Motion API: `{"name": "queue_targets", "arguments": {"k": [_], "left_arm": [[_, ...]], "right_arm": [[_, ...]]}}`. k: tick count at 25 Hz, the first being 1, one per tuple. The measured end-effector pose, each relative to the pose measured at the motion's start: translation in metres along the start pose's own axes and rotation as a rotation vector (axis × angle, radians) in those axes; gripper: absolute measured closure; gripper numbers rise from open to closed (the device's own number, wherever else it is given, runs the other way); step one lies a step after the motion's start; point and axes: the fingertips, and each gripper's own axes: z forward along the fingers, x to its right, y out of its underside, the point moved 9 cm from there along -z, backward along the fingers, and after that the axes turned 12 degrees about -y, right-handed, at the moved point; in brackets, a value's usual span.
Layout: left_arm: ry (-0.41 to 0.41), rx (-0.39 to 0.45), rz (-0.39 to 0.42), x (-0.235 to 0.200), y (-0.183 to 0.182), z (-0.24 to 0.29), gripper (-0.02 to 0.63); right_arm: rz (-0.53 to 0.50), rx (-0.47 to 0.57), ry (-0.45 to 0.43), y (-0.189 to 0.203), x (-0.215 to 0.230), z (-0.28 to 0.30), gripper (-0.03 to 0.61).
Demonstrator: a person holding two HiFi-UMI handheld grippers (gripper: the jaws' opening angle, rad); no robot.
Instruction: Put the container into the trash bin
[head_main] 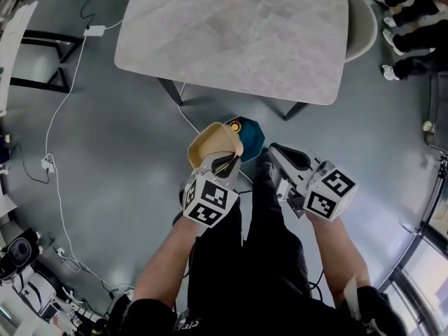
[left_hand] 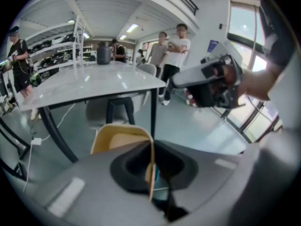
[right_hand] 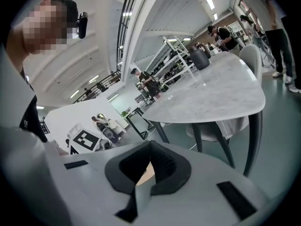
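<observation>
My left gripper [head_main: 222, 164] is shut on the rim of a beige, rounded-square container [head_main: 212, 143], open side up. In the left gripper view the container [left_hand: 120, 138] sticks out ahead with one thin wall pinched between the jaws. It hangs over the floor, partly covering a teal trash bin [head_main: 250, 138] that has something orange inside. My right gripper [head_main: 278, 152] is beside it on the right, level with the bin, jaws shut and holding nothing. In the right gripper view its pads [right_hand: 162, 166] meet, and a sliver of beige shows behind them.
A grey stone-topped table [head_main: 238, 33] with dark legs stands just beyond the bin, a pale chair [head_main: 360, 26] at its far right. White cables [head_main: 63, 117] trail over the floor on the left. Several people stand past the table [left_hand: 176, 46]; their feet [head_main: 409, 19] show at top right.
</observation>
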Motion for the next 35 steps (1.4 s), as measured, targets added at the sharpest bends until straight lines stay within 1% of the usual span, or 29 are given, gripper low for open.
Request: {"name": "queue_targets", "arguments": {"k": [4, 10, 19, 24, 27, 29, 32, 35], "left_arm": [[0.014, -0.02, 0.009, -0.003, 0.02, 0.03, 0.586], [0.05, -0.053, -0.028, 0.004, 0.059, 0.082, 0.586], [0.083, -0.099, -0.028, 0.003, 0.106, 0.149, 0.586], [0.088, -0.149, -0.001, 0.004, 0.132, 0.187, 0.586], [0.095, -0.158, 0.033, 0.009, 0.14, 0.212, 0.586], [0.083, -0.166, 0.05, 0.008, 0.145, 0.228, 0.586], [0.072, -0.179, 0.033, 0.006, 0.154, 0.245, 0.583], [0.081, -0.189, 0.02, 0.009, 0.159, 0.26, 0.572]], "right_arm": [[0.012, -0.019, 0.004, 0.019, 0.02, 0.01, 0.583], [0.04, -0.06, 0.019, 0.058, 0.054, 0.021, 0.583], [0.077, -0.108, 0.034, 0.105, 0.088, 0.038, 0.583], [0.082, -0.128, 0.037, 0.119, 0.104, 0.046, 0.583], [0.083, -0.137, 0.044, 0.124, 0.111, 0.046, 0.583], [0.084, -0.139, 0.044, 0.13, 0.114, 0.049, 0.583], [0.091, -0.148, 0.037, 0.138, 0.115, 0.053, 0.583], [0.097, -0.162, 0.042, 0.142, 0.118, 0.049, 0.583]]}}
